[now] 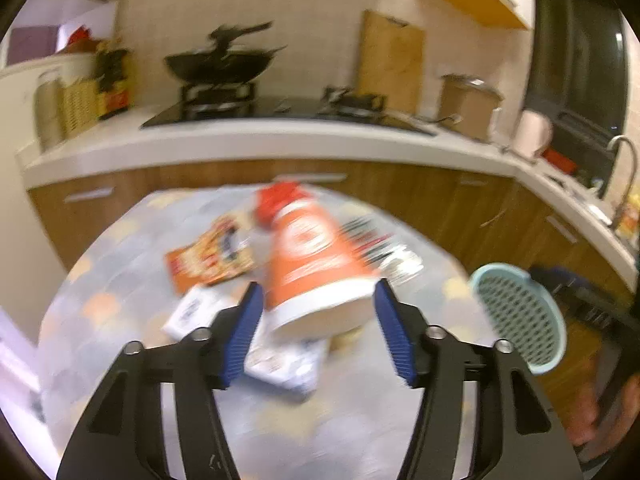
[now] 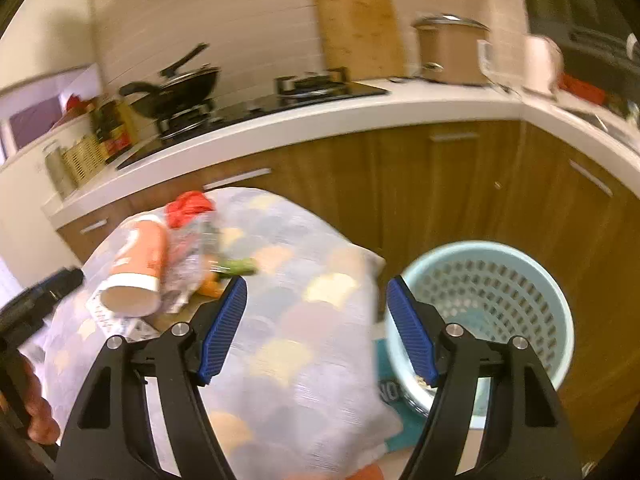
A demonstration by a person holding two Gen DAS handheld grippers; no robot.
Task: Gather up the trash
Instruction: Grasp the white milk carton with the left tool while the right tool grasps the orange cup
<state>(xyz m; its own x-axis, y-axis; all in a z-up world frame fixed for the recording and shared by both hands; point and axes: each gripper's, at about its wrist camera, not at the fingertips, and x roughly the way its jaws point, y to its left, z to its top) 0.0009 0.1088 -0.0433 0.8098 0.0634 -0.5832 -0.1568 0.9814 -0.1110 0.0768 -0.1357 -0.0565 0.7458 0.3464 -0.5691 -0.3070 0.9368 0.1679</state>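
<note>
One cup, one basket.

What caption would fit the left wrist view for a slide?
Open left gripper approaching a tipped orange paper cup among wrappers on the patterned tablecloth, blue basket at right.

Warm yellowish indoor light, moderately bright, both fisheye views motion-blurred throughout: cup and table litter smeared, counter bowed by distortion, black vignette at corners, soft glare on gripper fingers, no hard shadows.
</note>
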